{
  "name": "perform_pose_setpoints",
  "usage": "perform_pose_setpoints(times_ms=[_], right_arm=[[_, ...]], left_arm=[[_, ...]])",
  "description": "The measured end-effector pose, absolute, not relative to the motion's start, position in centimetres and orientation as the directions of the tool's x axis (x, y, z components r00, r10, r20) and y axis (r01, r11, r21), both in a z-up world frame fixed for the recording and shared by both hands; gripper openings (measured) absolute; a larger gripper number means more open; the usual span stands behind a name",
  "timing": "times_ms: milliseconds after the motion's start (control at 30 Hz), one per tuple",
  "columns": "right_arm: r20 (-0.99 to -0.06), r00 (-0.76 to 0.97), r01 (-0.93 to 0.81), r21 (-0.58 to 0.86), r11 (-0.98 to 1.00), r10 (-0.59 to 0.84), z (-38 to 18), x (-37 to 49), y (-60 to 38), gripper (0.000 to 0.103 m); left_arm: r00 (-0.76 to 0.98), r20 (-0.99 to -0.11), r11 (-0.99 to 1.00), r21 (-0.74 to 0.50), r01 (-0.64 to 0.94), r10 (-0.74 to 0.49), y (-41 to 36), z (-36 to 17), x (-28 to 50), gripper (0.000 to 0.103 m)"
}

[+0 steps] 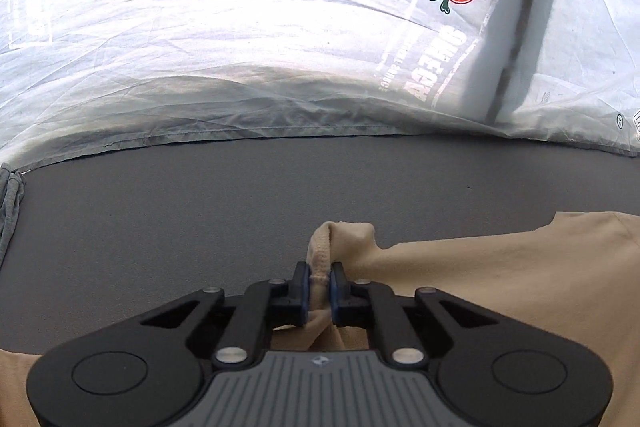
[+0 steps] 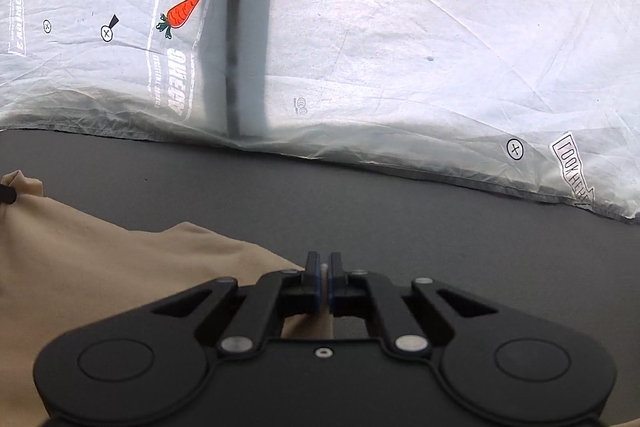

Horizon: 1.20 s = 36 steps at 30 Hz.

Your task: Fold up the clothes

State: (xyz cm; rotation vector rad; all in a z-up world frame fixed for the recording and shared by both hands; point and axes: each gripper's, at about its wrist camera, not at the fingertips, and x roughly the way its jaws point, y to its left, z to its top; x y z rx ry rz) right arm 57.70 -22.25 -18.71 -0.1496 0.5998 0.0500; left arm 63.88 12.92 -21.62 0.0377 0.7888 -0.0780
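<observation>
The left gripper (image 1: 319, 277) fingers pinch a bunched, hemmed edge of the beige garment (image 1: 500, 279); the right gripper (image 2: 324, 273) fingers clamp only a thin sliver of it. Beyond them lies bare dark table (image 1: 240, 195). That thin right hold could slip under tension, collapsing the fold.

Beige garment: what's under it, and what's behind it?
The beige garment lies on a dark grey mat; the part of the mat beneath it is covered. Behind it, bare mat, then a white printed sheet. Left gripper and right gripper each pinch an edge.
</observation>
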Motion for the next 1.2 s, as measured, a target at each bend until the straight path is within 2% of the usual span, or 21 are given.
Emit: perform_pose_setpoints(times_ms=[33, 133, 200, 233, 300, 333, 367, 433, 533, 667, 833, 933, 967, 1000, 1033, 1067, 1200], right_arm=[[-0.553, 0.833, -0.072, -0.143, 0.987, -0.019, -18.4, 58.6, -22.7, 0.003], [-0.550, 0.834, -0.025, -0.104, 0.994, -0.037, -18.0, 61.5, -24.7, 0.003], [-0.599, 0.800, -0.019, -0.088, 0.996, -0.038, -18.4, 63.0, -25.3, 0.005], [-0.606, 0.793, 0.002, -0.104, 0.995, -0.065, -18.4, 62.9, -25.3, 0.011], [-0.602, 0.794, 0.014, -0.120, 0.993, -0.084, -18.0, 61.9, -25.1, 0.034], [-0.582, 0.809, 0.013, -0.117, 0.993, -0.079, -17.6, 60.4, -25.0, 0.048], [-0.575, 0.815, 0.015, -0.106, 0.994, -0.074, -17.4, 59.1, -24.9, 0.051], [-0.602, 0.797, 0.030, -0.050, 0.998, -0.054, -17.2, 55.3, -25.2, 0.052], [-0.672, 0.740, 0.053, 0.055, 0.997, -0.002, -17.8, 48.9, -25.5, 0.052], [-0.755, 0.654, 0.079, 0.126, 0.989, 0.044, -18.8, 40.9, -25.6, 0.051], [-0.783, 0.598, 0.100, 0.283, 0.954, 0.170, -19.4, 32.6, -25.8, 0.048], [-0.786, 0.574, 0.057, 0.318, 0.946, 0.230, -19.8, 29.8, -25.4, 0.043], [-0.788, 0.568, 0.038, 0.316, 0.948, 0.240, -20.0, 29.3, -25.2, 0.037], [-0.802, 0.548, 0.021, 0.298, 0.954, 0.238, -20.3, 29.0, -24.7, 0.031], [-0.813, 0.538, 0.014, 0.275, 0.961, 0.224, -20.5, 28.8, -24.2, 0.013], [-0.810, 0.547, 0.006, 0.258, 0.966, 0.213, -20.6, 28.4, -23.9, 0.003], [-0.786, 0.581, 0.009, 0.266, 0.964, 0.212, -19.5, 27.0, -23.9, 0.002]], left_arm=[[0.715, -0.697, 0.997, 0.009, 0.083, -0.053, 12.2, -21.4, 64.9, 0.012], [0.706, -0.708, 0.998, 0.028, 0.052, -0.017, 10.5, -21.7, 67.5, 0.027], [0.698, -0.716, 0.999, 0.044, 0.028, 0.012, 10.1, -21.4, 67.4, 0.034], [0.698, -0.715, 0.999, 0.042, 0.011, 0.022, 10.1, -21.1, 66.8, 0.037], [0.709, -0.705, 1.000, -0.019, -0.001, -0.013, 10.9, -19.9, 64.0, 0.060], [0.715, -0.699, 0.999, -0.044, -0.008, -0.025, 11.2, -19.4, 62.2, 0.067], [0.716, -0.697, 0.998, -0.055, -0.020, -0.024, 11.6, -18.9, 60.0, 0.076], [0.707, -0.707, 0.997, -0.060, -0.043, -0.012, 12.1, -18.4, 55.5, 0.078], [0.649, -0.760, 0.996, -0.046, -0.072, 0.012, 12.4, -18.7, 48.5, 0.078], [0.528, -0.849, 0.990, -0.090, -0.105, -0.021, 12.7, -20.6, 38.8, 0.077], [0.455, -0.890, 0.982, -0.101, -0.160, -0.018, 12.4, -22.4, 31.0, 0.077], [0.491, -0.871, 0.981, -0.082, -0.174, 0.015, 11.7, -22.6, 28.3, 0.068], [0.502, -0.864, 0.982, -0.057, -0.178, 0.041, 11.2, -22.7, 27.9, 0.055], [0.519, -0.853, 0.984, -0.044, -0.171, 0.052, 10.8, -22.6, 27.5, 0.033], [0.527, -0.848, 0.985, -0.033, -0.169, 0.062, 10.5, -22.4, 27.3, 0.019], [0.531, -0.844, 0.985, -0.022, -0.169, 0.073, 10.2, -22.2, 27.1, 0.003], [0.558, -0.828, 0.979, -0.066, -0.194, 0.055, 10.7, -20.1, 25.4, 0.002]])
